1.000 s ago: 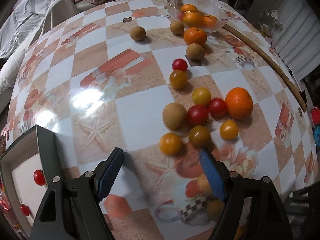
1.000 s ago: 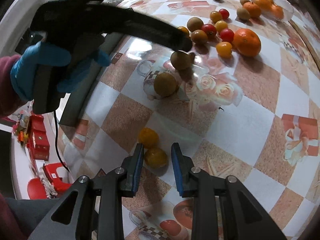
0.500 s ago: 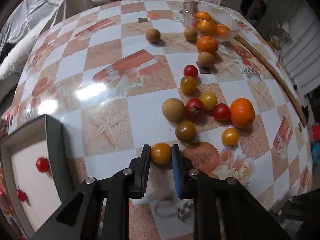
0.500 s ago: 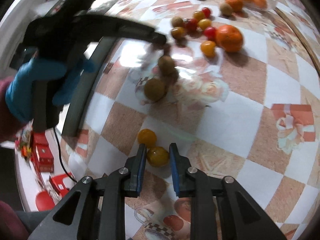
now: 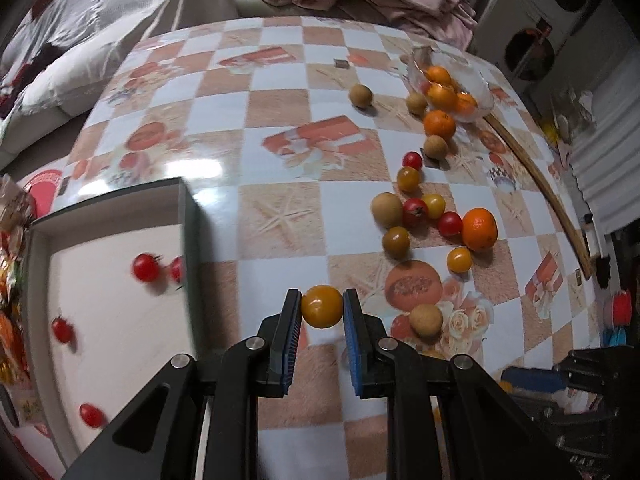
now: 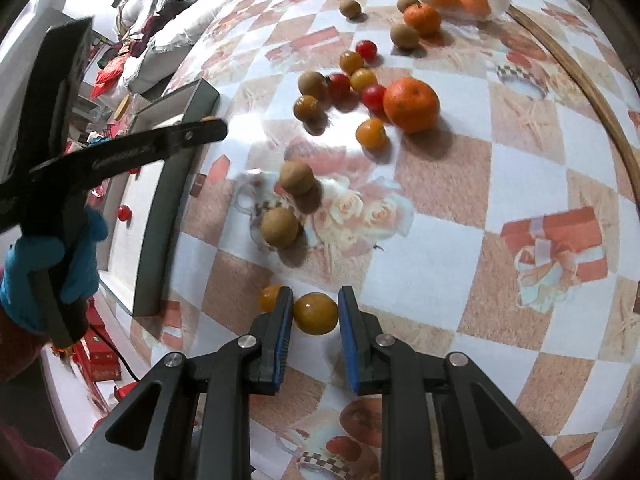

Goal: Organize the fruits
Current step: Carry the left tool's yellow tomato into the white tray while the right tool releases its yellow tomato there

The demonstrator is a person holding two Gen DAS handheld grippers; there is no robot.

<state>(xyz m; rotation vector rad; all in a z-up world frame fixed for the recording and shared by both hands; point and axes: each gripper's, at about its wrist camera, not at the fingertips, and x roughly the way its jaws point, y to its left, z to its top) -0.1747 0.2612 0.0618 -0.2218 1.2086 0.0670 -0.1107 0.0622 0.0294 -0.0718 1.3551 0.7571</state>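
My left gripper (image 5: 322, 312) is shut on a yellow cherry tomato (image 5: 322, 306) and holds it above the table, right of the dark-walled white tray (image 5: 190, 216) that holds several red cherry tomatoes (image 5: 146, 267). My right gripper (image 6: 314, 310) is shut on another yellow cherry tomato (image 6: 315, 313) low over the tablecloth; a second yellow tomato (image 6: 270, 298) lies just left of its left finger. A cluster of cherry tomatoes, brown fruits and an orange (image 5: 479, 229) lies on the table. The left gripper's body (image 6: 120, 152) shows in the right wrist view over the tray.
A glass bowl (image 5: 478, 80) with oranges stands at the table's far right; an orange (image 5: 439, 124) and brown fruits lie beside it. Two brown fruits (image 6: 296, 178) lie ahead of my right gripper. A wooden strip (image 5: 536, 176) runs along the right edge. Bedding lies beyond the table.
My left gripper closed on the yellow tomato, lifted it and moved left toward the tray. My right gripper stayed closed around its yellow tomato, hardly moving.
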